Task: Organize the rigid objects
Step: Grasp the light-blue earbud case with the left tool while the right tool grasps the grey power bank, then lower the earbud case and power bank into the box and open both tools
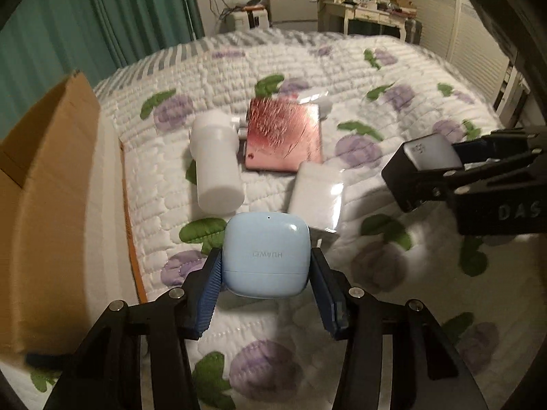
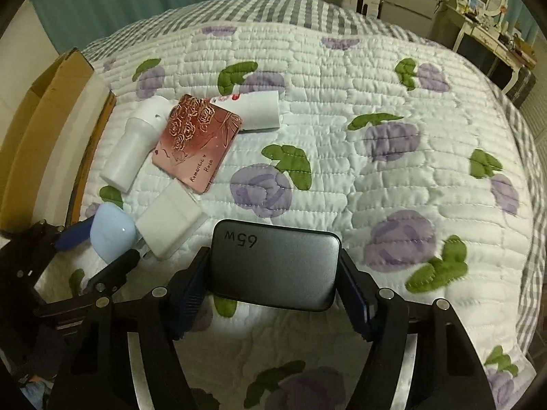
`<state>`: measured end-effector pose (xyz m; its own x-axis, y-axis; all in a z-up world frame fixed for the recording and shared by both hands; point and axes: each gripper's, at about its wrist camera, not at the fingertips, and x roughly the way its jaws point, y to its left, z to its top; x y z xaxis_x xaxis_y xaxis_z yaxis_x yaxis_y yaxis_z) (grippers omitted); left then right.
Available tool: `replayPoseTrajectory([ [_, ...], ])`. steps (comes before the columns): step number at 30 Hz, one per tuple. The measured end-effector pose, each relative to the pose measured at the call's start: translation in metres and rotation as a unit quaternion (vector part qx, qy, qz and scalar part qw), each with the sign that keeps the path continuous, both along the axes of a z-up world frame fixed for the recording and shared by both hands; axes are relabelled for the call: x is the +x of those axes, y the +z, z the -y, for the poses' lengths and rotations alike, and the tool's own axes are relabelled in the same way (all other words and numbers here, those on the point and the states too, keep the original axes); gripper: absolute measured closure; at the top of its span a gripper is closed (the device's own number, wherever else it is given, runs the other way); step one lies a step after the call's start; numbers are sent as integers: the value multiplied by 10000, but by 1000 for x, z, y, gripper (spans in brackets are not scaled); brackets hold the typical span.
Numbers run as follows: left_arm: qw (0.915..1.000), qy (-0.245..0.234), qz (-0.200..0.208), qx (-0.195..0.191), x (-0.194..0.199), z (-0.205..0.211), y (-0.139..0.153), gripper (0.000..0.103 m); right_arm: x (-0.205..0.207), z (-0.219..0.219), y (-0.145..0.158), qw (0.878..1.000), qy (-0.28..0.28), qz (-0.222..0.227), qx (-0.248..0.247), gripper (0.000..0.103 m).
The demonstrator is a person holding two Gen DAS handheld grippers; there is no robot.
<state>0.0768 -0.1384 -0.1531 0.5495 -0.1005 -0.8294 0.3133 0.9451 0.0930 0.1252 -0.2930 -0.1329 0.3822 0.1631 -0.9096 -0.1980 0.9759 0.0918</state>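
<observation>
The left claw [image 1: 266, 270] pinches a pale blue earbud case [image 1: 266, 254] between its blue pads, holding it above the quilted bed [image 1: 393, 78]. The right claw [image 2: 273, 273] grips a grey charger [image 2: 275, 263] marked "65W" by its two short sides, also above the bed; in the left wrist view that claw [image 1: 434, 160] comes in from the right with the charger between its fingers. Just beyond the earbud case, a white adapter [image 1: 318, 194] lies on the quilt. Left of it a white bottle [image 1: 217, 164] lies on its side, touching the pink box [image 1: 285, 136] with embossed roses. A white tube [image 2: 256, 109] lies past the pink box, its end tucked under the box's far corner. At the bed's left edge stands an open cardboard box [image 1: 48, 188], near the bottle. Green curtains [image 1: 119, 10] hang beyond the bed.
</observation>
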Motion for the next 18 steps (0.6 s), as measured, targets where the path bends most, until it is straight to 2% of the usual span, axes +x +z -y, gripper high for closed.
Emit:
replayPoseTrajectory([
  [8,9984,-227,434,-269,-25,4,53,53,-24,6,41,9986,-215,482,19,33],
  [13,9949,-255,874,-440,-34,-9,103,53,-44,0,92,9958,-271,875,76,34],
  [18,9906,-72,1264,-518,-43,-44,148,53,-57,-22,142,9918,-161,1266,-20,34],
])
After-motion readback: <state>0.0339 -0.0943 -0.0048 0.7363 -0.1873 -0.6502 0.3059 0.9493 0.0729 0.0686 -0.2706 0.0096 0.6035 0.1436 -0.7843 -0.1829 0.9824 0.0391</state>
